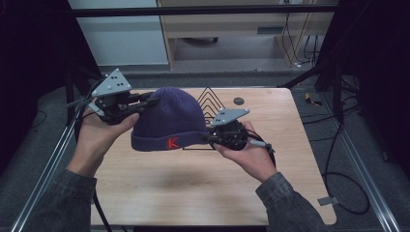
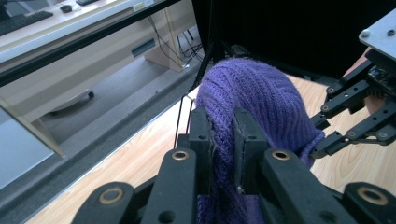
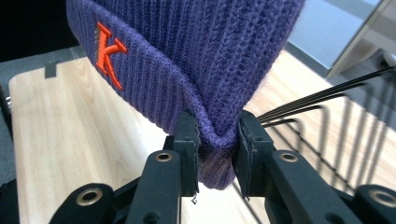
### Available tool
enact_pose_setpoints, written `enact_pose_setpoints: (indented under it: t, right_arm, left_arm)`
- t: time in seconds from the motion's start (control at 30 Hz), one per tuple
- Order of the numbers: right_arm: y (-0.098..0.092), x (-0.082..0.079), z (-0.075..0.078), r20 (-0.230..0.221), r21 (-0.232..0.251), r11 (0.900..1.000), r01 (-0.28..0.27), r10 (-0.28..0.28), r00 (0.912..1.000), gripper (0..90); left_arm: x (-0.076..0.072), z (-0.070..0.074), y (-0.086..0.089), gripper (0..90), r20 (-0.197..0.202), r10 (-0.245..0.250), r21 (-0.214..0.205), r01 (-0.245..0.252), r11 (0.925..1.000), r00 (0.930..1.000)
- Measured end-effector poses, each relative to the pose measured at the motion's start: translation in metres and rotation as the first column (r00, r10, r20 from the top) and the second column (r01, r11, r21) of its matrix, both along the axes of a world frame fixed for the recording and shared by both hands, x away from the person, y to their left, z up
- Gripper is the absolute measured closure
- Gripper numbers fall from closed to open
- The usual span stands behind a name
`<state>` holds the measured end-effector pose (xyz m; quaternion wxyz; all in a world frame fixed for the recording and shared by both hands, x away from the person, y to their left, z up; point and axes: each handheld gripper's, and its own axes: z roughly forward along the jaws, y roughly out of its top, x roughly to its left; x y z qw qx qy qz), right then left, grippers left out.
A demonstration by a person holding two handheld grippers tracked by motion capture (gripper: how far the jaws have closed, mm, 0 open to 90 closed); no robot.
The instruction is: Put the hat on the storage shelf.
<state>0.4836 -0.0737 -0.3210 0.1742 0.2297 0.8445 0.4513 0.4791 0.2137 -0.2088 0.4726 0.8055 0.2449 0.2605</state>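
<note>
The purple knit hat [image 1: 167, 123] hangs in the air above the middle of the desk [image 1: 193, 193], nearer its far edge than the near one, stretched between the two tools. Its folded cuff runs along the bottom, with the orange letter K [image 1: 172, 143] facing the person, and its rounded crown points up and toward the far edge. Its long axis therefore runs roughly from the desk's left side to its right.

The left hand-held gripper [image 1: 151, 102] is clamped on the hat's upper left side; in the left gripper view the knit [image 2: 252, 102] bulges up between the two black jaws, pinched tight. The right hand-held gripper [image 1: 209, 138] is clamped on the lower right corner of the cuff; in the right gripper view the cuff's edge [image 3: 215, 140] is squeezed between the jaws, with the K [image 3: 108, 51] off to the left.

So the hat lies between the hands, and neither is clearly nearer to it. The left grip sits higher, on the crown side, and the right grip lower, on the cuff, so the hat is held slightly aslant. Any coming move, whether laying it down or folding it, likely turns on keeping both ends level over the desk's bare wood beneath.
</note>
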Motion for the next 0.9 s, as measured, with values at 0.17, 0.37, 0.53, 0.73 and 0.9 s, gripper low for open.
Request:
enact_pose_setpoints:
  t: [0.17, 0.37, 0.53, 0.73, 0.9]
  right_arm:
    - [-0.011, 0.005, 0.012, 0.009, 0.018, 0.9996, 0.021, -0.021, 0.9997, 72.9]
    - [-0.015, 0.007, 0.014, 0.012, 0.013, 0.9995, 0.029, -0.029, 0.9995, 72.9]
    - [-0.02, 0.01, 0.019, 0.019, 0.011, 0.9991, 0.042, -0.042, 0.9989, 73.0]
    - [-0.031, 0.018, 0.029, 0.035, 0.021, 0.9977, 0.065, -0.065, 0.9972, 73.0]
    - [-0.04, 0.027, 0.034, 0.039, 0.033, 0.9954, 0.091, -0.092, 0.995, 73.0]
  left_arm:
    - [0.007, 0.009, -0.007, 79.6, 0.009, 0.0, 0.001, 0.0, 1.0, 1.0]
    - [0.015, 0.01, -0.017, 79.6, 0.013, 0.012, 0.008, -0.012, 0.9999, 0.9998]
    - [0.022, 0.017, -0.025, 79.6, 0.021, 0.01, -0.001, -0.01, 0.9999, 0.9997]
    - [0.035, 0.027, -0.036, 79.5, 0.032, 0.013, -0.011, -0.013, 0.9999, 0.9994]
    - [0.044, 0.027, -0.04, 79.5, 0.021, 0.019, -0.061, -0.018, 0.998, 0.9996]
